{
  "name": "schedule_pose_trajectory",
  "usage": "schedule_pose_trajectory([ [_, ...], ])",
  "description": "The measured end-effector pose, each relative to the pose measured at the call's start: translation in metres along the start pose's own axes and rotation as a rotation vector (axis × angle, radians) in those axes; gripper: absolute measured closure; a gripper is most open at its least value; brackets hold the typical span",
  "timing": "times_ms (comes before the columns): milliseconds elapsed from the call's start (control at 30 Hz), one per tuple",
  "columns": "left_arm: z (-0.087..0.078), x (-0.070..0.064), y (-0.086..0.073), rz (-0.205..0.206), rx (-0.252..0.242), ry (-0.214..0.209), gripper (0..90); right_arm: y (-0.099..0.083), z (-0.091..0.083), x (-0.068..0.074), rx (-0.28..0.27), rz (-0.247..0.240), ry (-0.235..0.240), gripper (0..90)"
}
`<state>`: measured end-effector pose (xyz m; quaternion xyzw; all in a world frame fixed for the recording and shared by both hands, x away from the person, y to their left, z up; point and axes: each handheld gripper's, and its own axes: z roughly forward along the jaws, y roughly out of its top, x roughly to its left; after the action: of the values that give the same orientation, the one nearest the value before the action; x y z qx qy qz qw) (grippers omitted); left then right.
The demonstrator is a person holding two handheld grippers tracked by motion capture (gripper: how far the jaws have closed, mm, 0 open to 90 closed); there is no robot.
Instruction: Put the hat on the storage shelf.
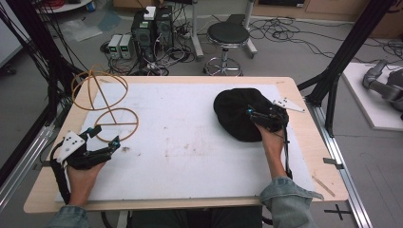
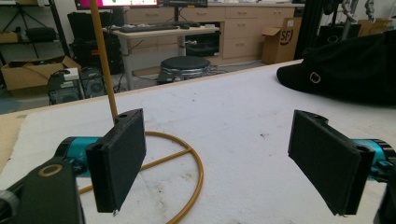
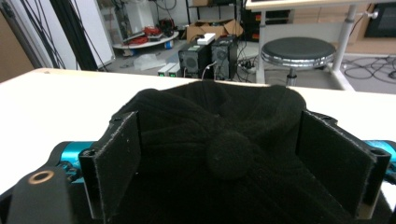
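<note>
Altogether 1 black cap [image 1: 240, 113], 1 wire stand [image 1: 105, 102], 2 grippers, left gripper [image 1: 105, 137] and right gripper [image 1: 262, 114] fingers apart.

Left gripper [image 1: 105, 135] held low at the near left, jaws spread wide; right gripper [image 1: 260, 117] reaches forward at the right, jaws likewise wide apart, both forearms extended

Only one text can be read with confidence. In the left gripper view, a brown cardboard box [image 2: 279, 44] stands on the floor in front of the wooden cabinets, and on its side are the dark letters "SF" with a mark after them that may be a bracket or a further letter. The other labels and stickers are too small or blurred to read.
</note>
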<state>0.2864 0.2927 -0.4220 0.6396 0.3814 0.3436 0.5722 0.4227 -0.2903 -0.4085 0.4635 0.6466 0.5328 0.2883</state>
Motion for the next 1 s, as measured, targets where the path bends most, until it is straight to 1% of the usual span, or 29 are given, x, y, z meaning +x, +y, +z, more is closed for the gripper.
schedule_pose_trajectory([
  [33, 0.000, 0.000, 0.000, 0.000, 0.002, -0.001, 19.5, 0.000, 0.000, 0.000, 0.000, 0.000, 0.000, 14.6],
  [67, 0.001, 0.000, 0.000, 0.000, 0.002, -0.002, 19.5, -0.003, 0.004, -0.002, 0.014, 0.022, -0.001, 14.6],
  [133, 0.001, 0.000, 0.000, 0.002, 0.001, -0.002, 19.5, -0.004, 0.005, -0.002, 0.017, 0.027, -0.001, 14.6],
  [233, 0.002, 0.000, 0.000, 0.001, 0.001, -0.004, 19.5, -0.006, 0.011, -0.004, 0.038, 0.045, -0.015, 14.9],
  [267, 0.002, -0.001, 0.000, -0.003, -0.001, -0.004, 19.5, -0.007, 0.012, -0.005, 0.043, 0.052, -0.013, 16.9],
  [300, 0.003, -0.001, 0.000, -0.002, -0.001, -0.006, 19.5, -0.008, 0.013, -0.005, 0.048, 0.061, -0.013, 21.3],
  [367, 0.003, -0.001, 0.000, 0.001, -0.002, -0.009, 19.5, -0.009, 0.014, -0.006, 0.060, 0.066, -0.007, 24.4],
  [400, 0.003, -0.001, 0.000, 0.004, 0.002, -0.008, 19.5, -0.009, 0.015, -0.006, 0.067, 0.068, -0.008, 27.5],
  [467, 0.003, -0.001, 0.000, 0.000, 0.000, -0.010, 19.5, -0.009, 0.016, -0.005, 0.075, 0.070, -0.009, 29.1],
  [600, 0.003, -0.001, 0.000, 0.002, 0.000, -0.011, 19.5, -0.008, 0.017, -0.005, 0.093, 0.059, -0.023, 39.7],
  [667, 0.003, -0.001, 0.000, 0.003, 0.001, -0.010, 19.5, -0.008, 0.017, -0.004, 0.103, 0.048, -0.029, 46.1],
  [700, 0.003, -0.001, 0.000, 0.003, 0.001, -0.011, 19.5, -0.008, 0.018, -0.002, 0.123, 0.045, -0.042, 51.3],
  [733, 0.003, -0.001, 0.000, 0.002, 0.001, -0.011, 19.5, -0.008, 0.018, -0.002, 0.121, 0.038, -0.046, 54.3],
  [767, 0.003, -0.001, 0.000, 0.003, 0.001, -0.010, 19.5, -0.008, 0.018, -0.002, 0.121, 0.038, -0.046, 54.3],
  [800, 0.003, -0.001, 0.000, 0.001, 0.000, -0.010, 19.5, -0.007, 0.017, 0.001, 0.130, 0.015, -0.069, 61.2],
  [833, 0.003, -0.001, 0.000, 0.002, 0.001, -0.010, 19.5, -0.007, 0.017, 0.001, 0.130, 0.015, -0.069, 61.2],
  [867, 0.003, -0.001, 0.000, 0.003, 0.001, -0.010, 19.5, -0.007, 0.017, 0.003, 0.133, 0.008, -0.080, 62.6],
  [900, 0.003, -0.001, 0.000, 0.005, 0.002, -0.009, 19.5, -0.005, 0.016, 0.004, 0.124, -0.019, -0.082, 65.0],
  [967, 0.003, 0.000, 0.000, 0.002, 0.001, -0.008, 19.5, -0.004, 0.014, 0.006, 0.127, -0.013, -0.087, 65.8],
  [1000, 0.003, 0.000, 0.000, 0.002, 0.001, -0.007, 19.5, 0.001, 0.012, 0.008, 0.118, -0.022, -0.085, 67.3],
])
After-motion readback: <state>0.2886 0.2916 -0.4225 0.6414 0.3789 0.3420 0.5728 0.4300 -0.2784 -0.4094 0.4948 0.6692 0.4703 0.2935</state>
